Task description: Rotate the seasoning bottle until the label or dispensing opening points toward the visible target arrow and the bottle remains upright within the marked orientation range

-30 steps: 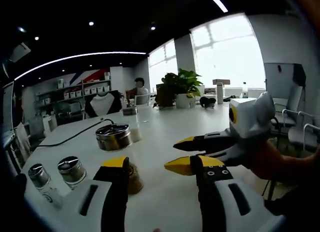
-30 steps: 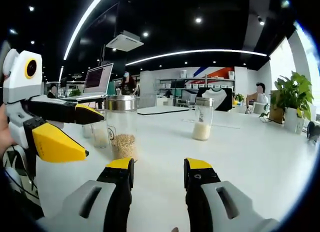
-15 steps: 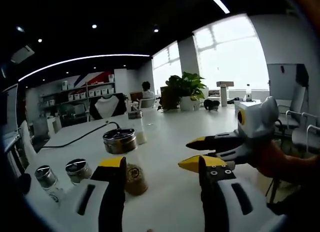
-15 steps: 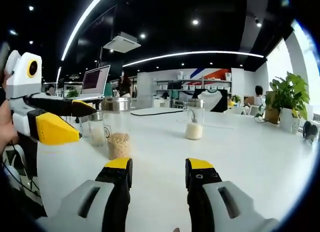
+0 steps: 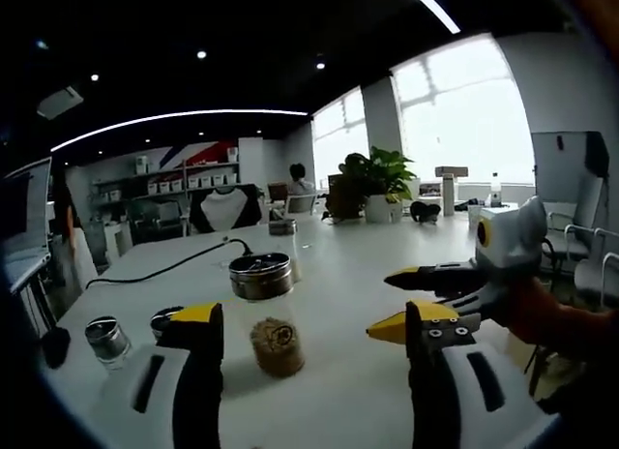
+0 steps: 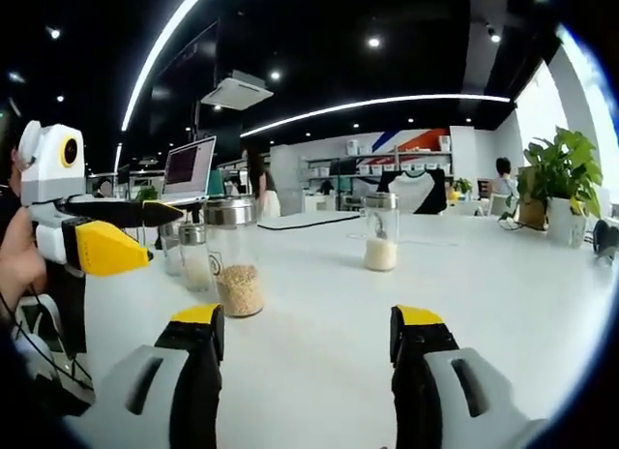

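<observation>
standing upright on the white surface, the seasoning bottle sat untouched between both hand-held grippers, left and right, each released.

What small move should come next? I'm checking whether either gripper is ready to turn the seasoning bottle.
Probably ease the left gripper forward so its open jaws flank the seasoning bottle. The bottle stands upright on the white table just ahead of the jaws, ungrasped, while the right gripper is also open and holds nothing.
</observation>
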{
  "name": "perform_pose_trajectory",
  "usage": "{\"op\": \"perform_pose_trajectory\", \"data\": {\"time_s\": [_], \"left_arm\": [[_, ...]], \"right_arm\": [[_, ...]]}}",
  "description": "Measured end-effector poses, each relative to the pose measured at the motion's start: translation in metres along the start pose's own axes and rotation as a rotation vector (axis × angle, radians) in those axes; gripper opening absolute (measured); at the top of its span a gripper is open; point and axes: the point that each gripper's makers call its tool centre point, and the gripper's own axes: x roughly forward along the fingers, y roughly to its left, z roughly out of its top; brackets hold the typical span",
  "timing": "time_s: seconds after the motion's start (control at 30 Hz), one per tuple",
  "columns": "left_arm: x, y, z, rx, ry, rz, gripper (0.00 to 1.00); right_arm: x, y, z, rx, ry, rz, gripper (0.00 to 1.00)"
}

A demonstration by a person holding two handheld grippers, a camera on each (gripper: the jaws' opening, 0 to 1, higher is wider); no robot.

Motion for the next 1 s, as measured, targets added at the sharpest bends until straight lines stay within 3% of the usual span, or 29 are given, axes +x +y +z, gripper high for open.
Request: {"op": "perform_pose_trajectory", "data": {"time_s": [0.17,0.6,1.0], "left_arm": [[0.002,-0.006,-0.002,0.023,0.012,-0.030,0.96],[-0.003,0.006,0.001,0.019,0.011,-0.007,0.95],[0.003,0.021,0.001,0.008,0.024,0.009,0.94]], "right_arm": [[-0.001,-0.004,-0.003,0.003,0.012,-0.013,0.74],[0.008,-0.018,0.010,-0.028,0.012,-0.030,0.73],[0.039,-0.031,0.029,-0.052,0.009,-0.018,0.72]]}}
